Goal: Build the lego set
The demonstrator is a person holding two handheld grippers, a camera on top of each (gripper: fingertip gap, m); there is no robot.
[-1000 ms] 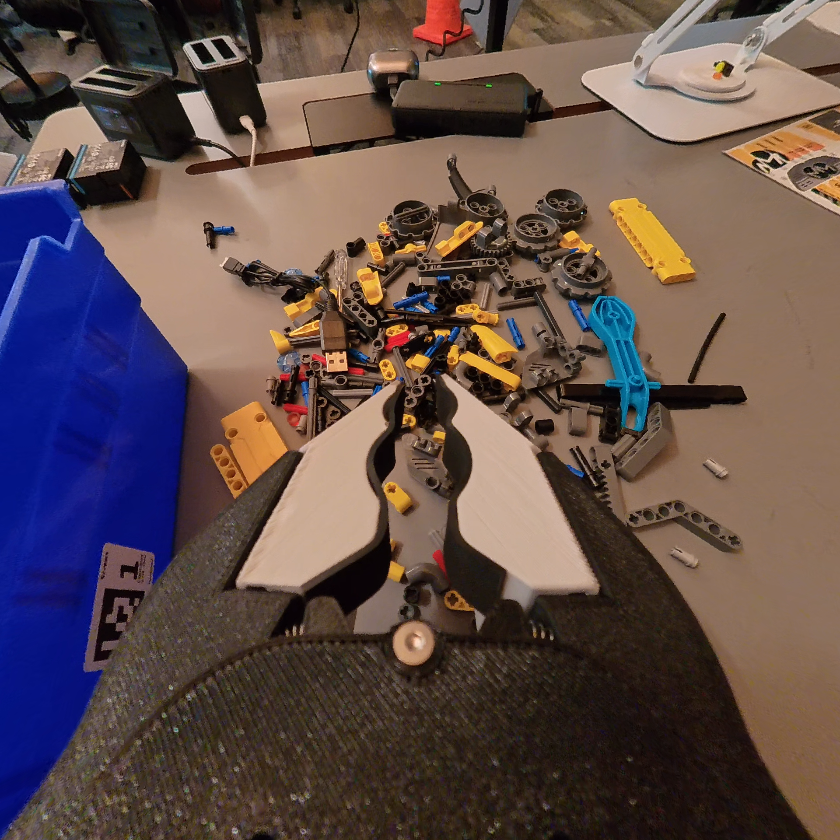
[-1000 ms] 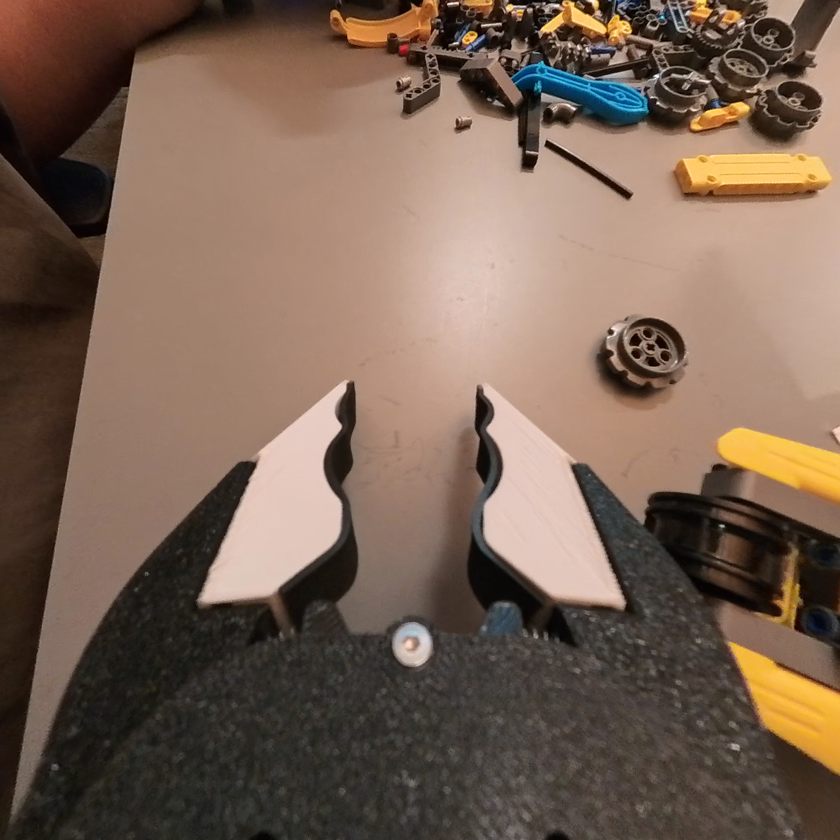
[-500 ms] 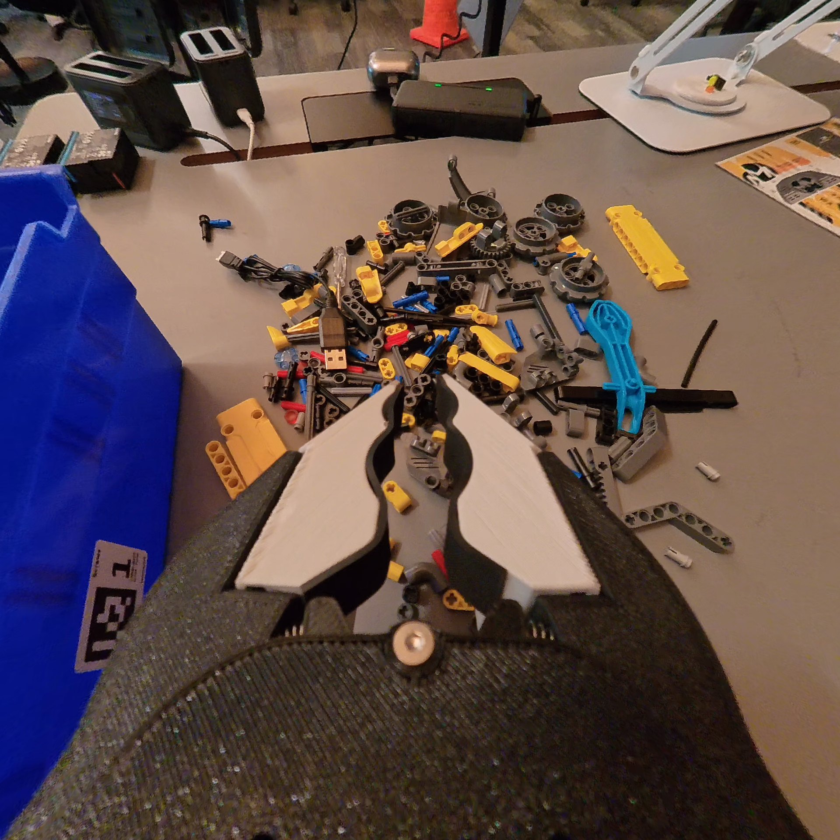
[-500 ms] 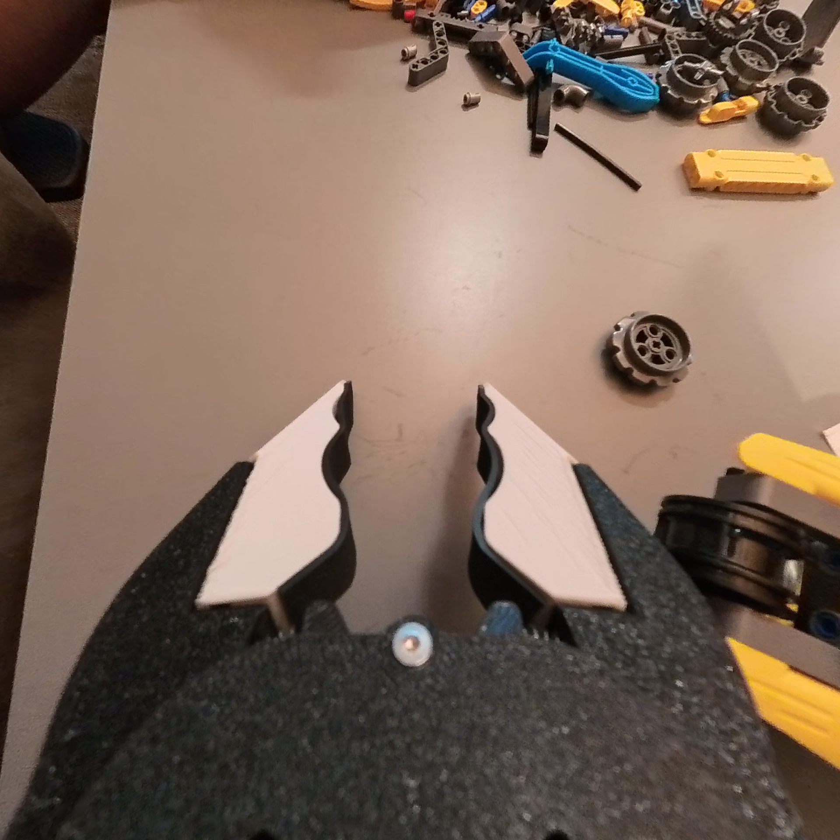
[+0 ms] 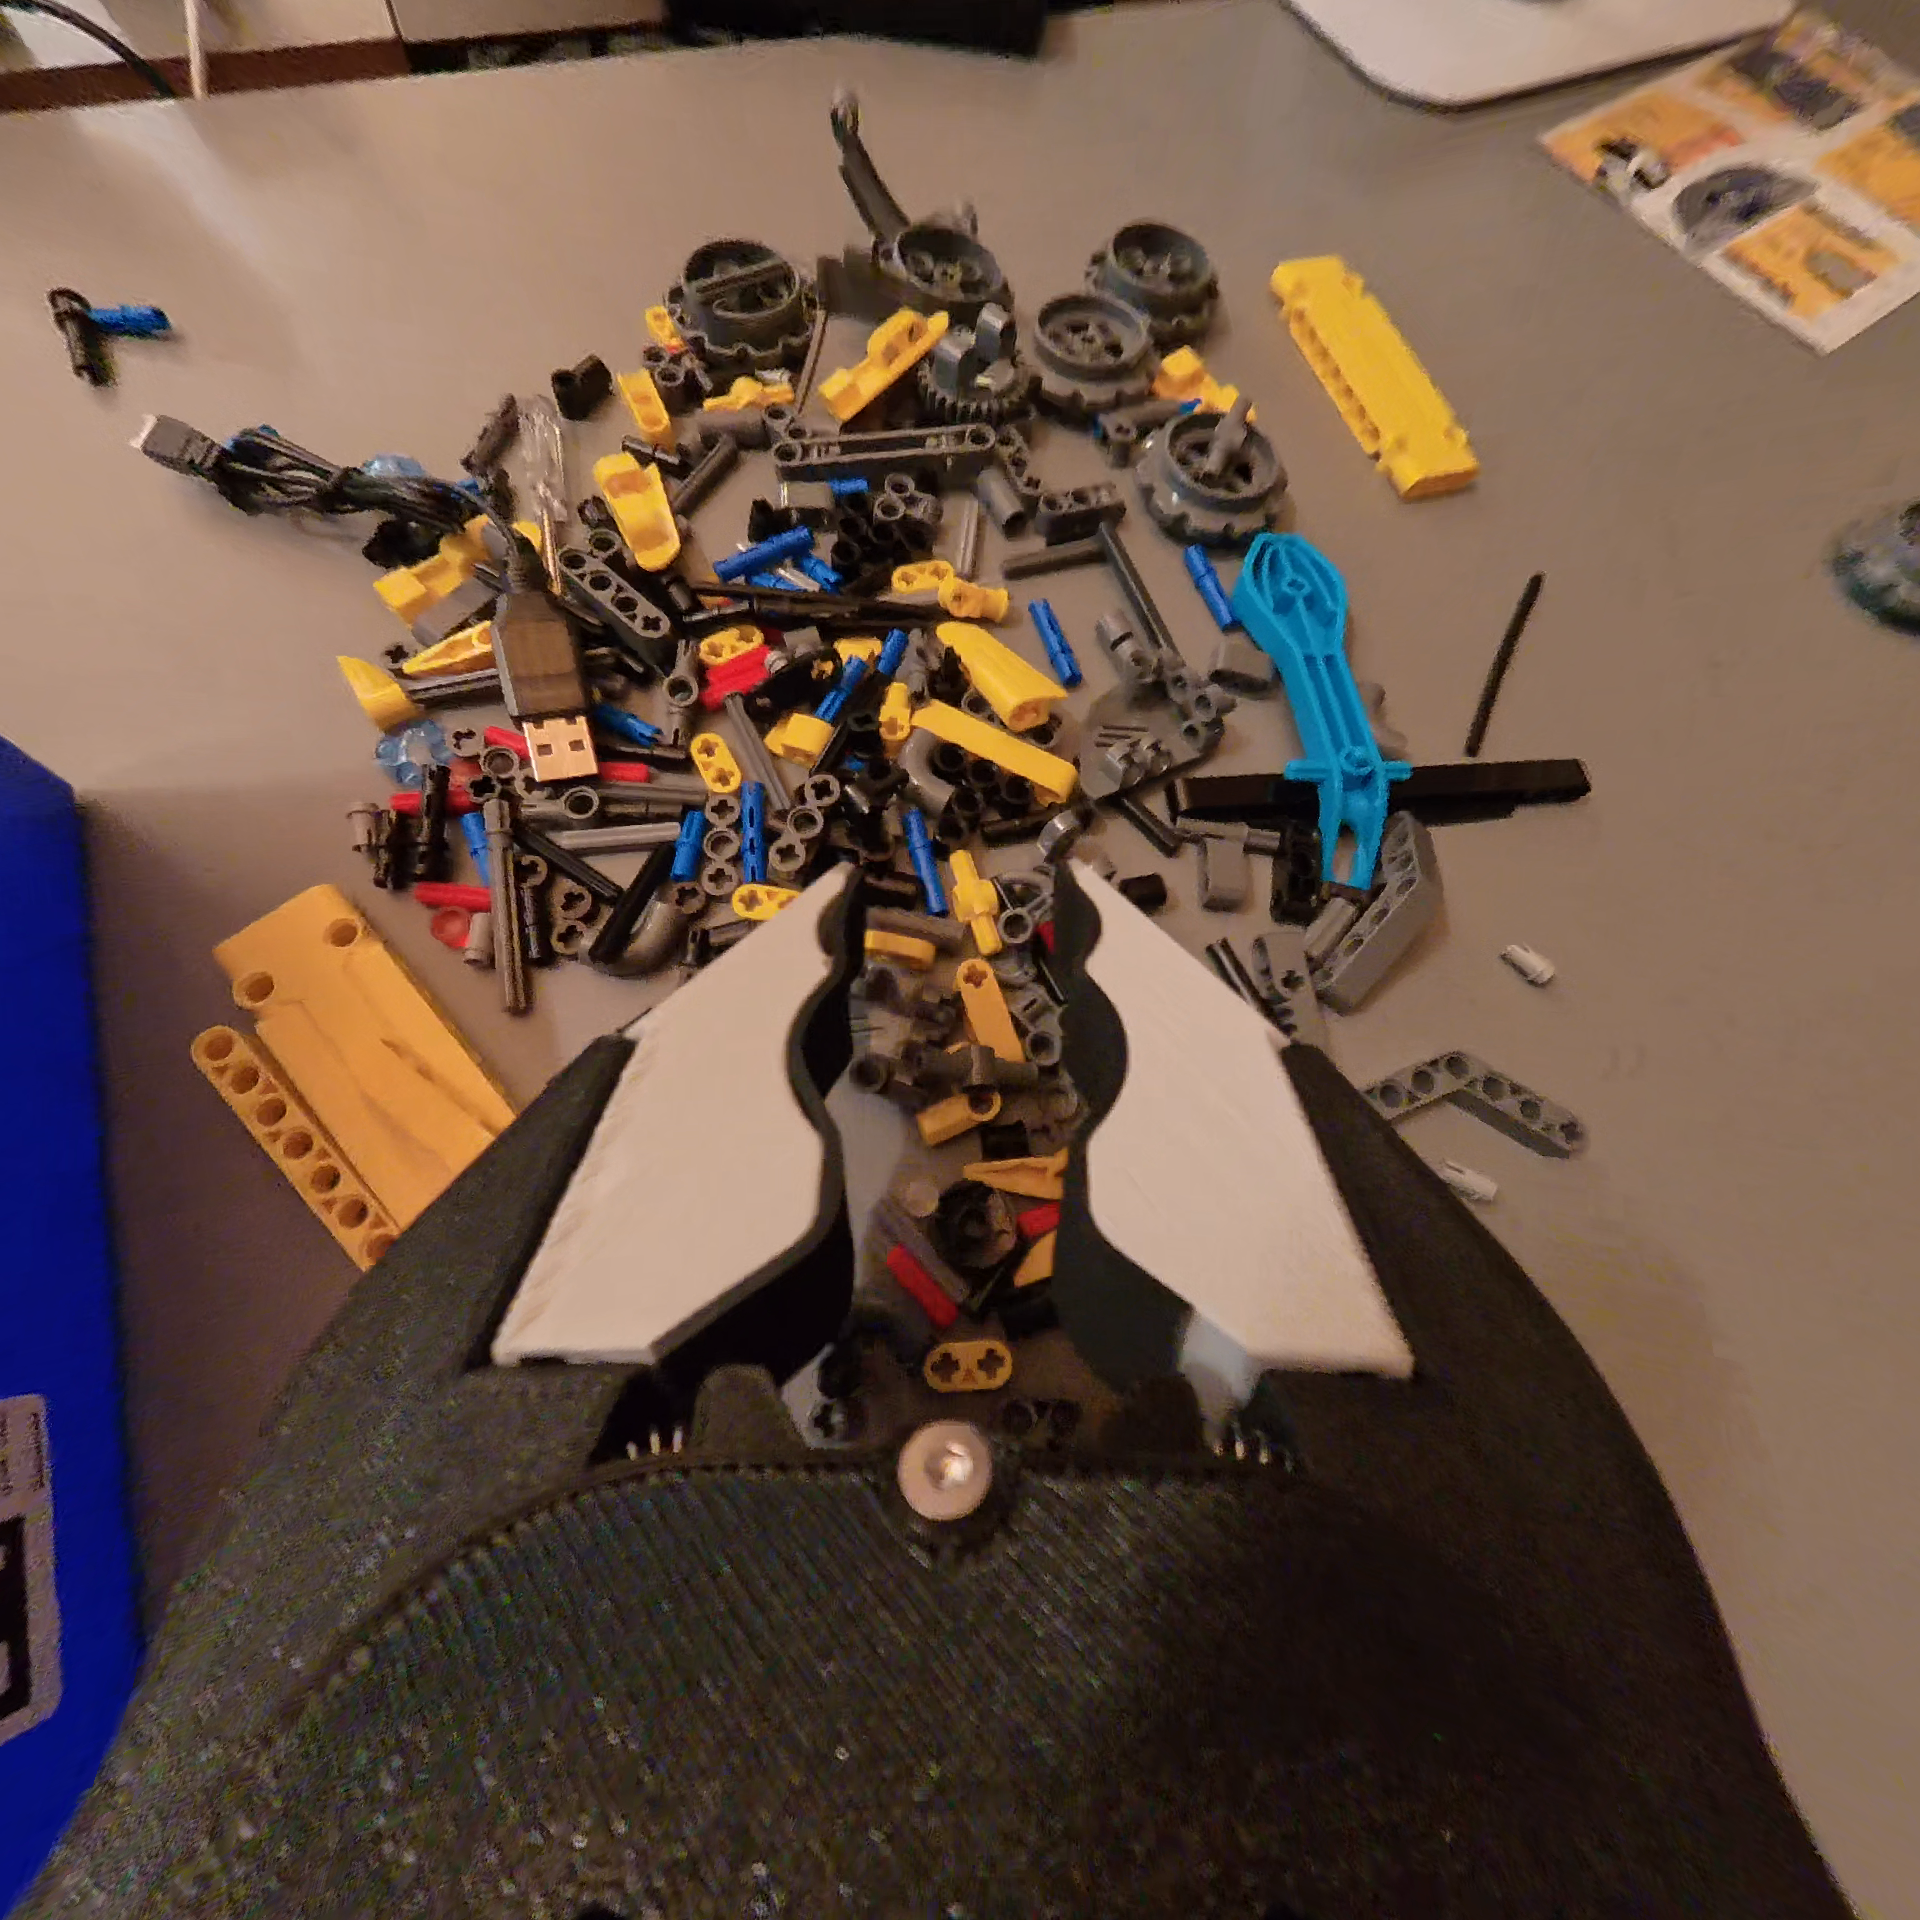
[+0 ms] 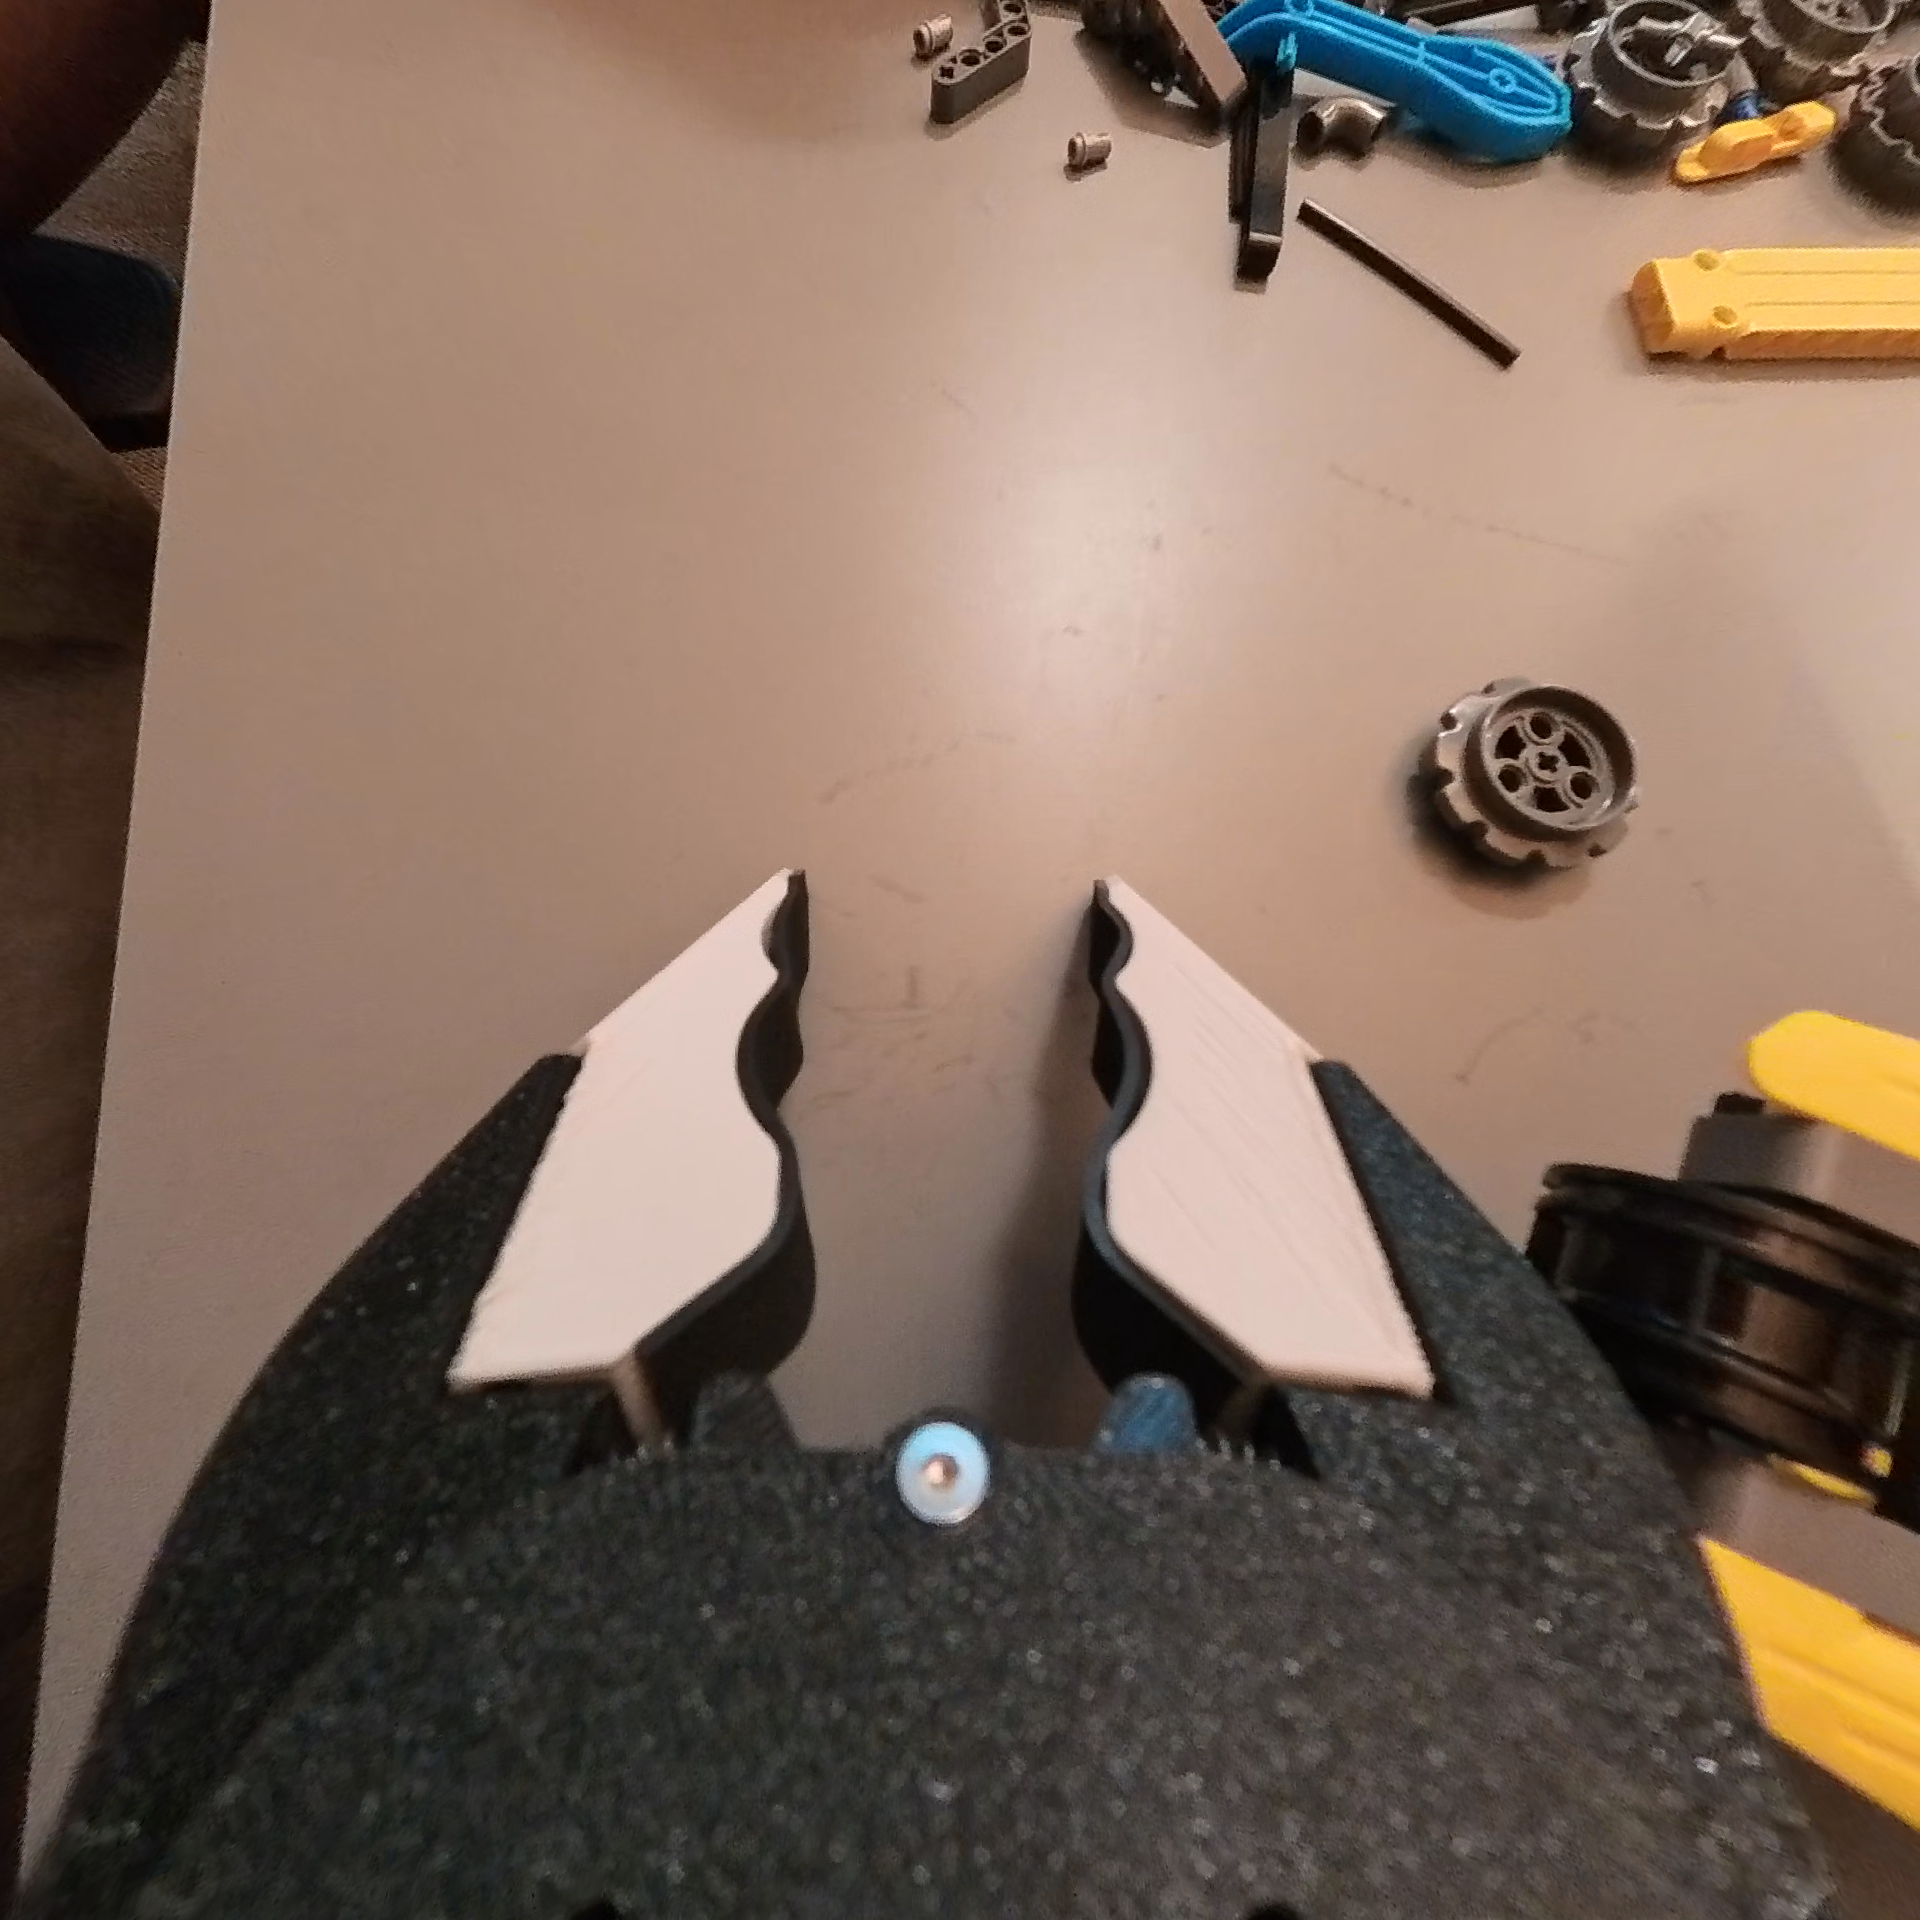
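My left gripper (image 5: 954, 883) hangs low over the heap of small yellow, grey, black and blue plastic building pieces (image 5: 894, 665) on the grey table (image 5: 1662, 1039), fingers partly open, gripping nothing; the pieces lie loose and unsorted. My right gripper (image 6: 948, 904) hovers over bare table, fingers wide apart and empty, nearest a lone grey plastic wheel hub (image 6: 1522, 771).

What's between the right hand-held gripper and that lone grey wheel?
Only bare table separates the right hand-held gripper from the grey wheel, seen in the right wrist view.
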